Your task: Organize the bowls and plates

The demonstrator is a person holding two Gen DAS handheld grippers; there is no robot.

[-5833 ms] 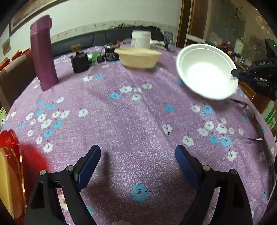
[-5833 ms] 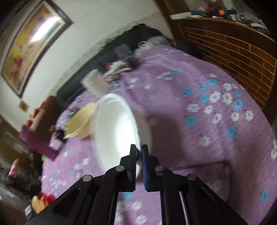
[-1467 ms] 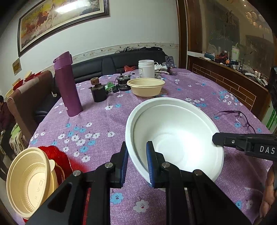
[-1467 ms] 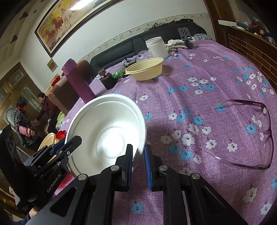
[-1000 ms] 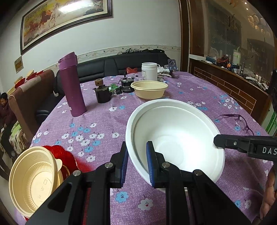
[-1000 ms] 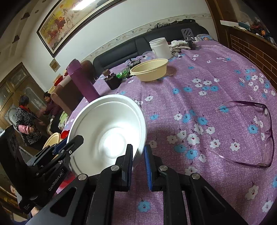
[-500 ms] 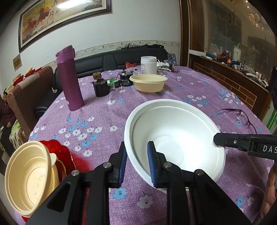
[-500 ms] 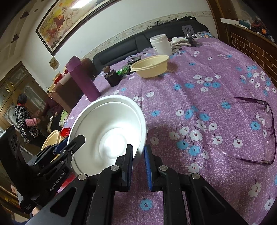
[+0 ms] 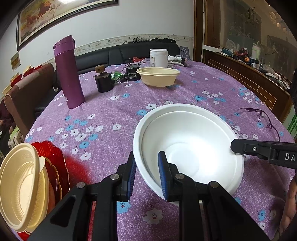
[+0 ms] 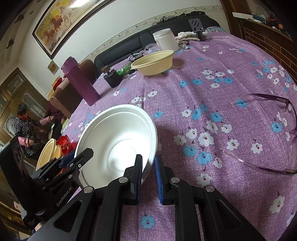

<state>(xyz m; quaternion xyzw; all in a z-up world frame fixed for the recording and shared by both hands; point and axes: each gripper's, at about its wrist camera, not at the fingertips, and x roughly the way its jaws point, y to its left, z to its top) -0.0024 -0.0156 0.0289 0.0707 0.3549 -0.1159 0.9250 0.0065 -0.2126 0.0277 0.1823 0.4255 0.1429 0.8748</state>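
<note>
A round counter (image 9: 167, 96) under a purple cloth printed with white and blue flowers fills both views. Toward its far edge stand a tall purple flask (image 9: 67, 72), a small dark pot (image 9: 104, 83) with a cork-like knob, a beige bowl (image 9: 157, 76) and a white jar (image 9: 158, 57) behind it. A pair of purple-framed glasses (image 10: 274, 133) lies open near the right edge. At the near left edge a stack of beige bowls (image 9: 20, 187) leans on its side against red plates (image 9: 53, 165). Behind the counter runs a black sofa (image 9: 126, 52) below a white wall with a framed painting (image 9: 55, 16); dark wood panelling closes the right side, and in the right wrist view two people stand beside a cabinet at far left.

The white bowl (image 9: 187, 144) sits near the counter's near edge, mouth tipped toward the cameras, gripped from two sides. The left gripper (image 9: 146, 174) angles downward with its jaws narrow – one blue pad inside the bowl, the other outside, pinching the near-left rim. The right gripper (image 10: 148, 176) also points down at a slant and clamps the opposite rim the same way, its jaws nearly together on the thin wall. In the left wrist view a bit of the person's hand (image 9: 289, 204) shows at the right border
</note>
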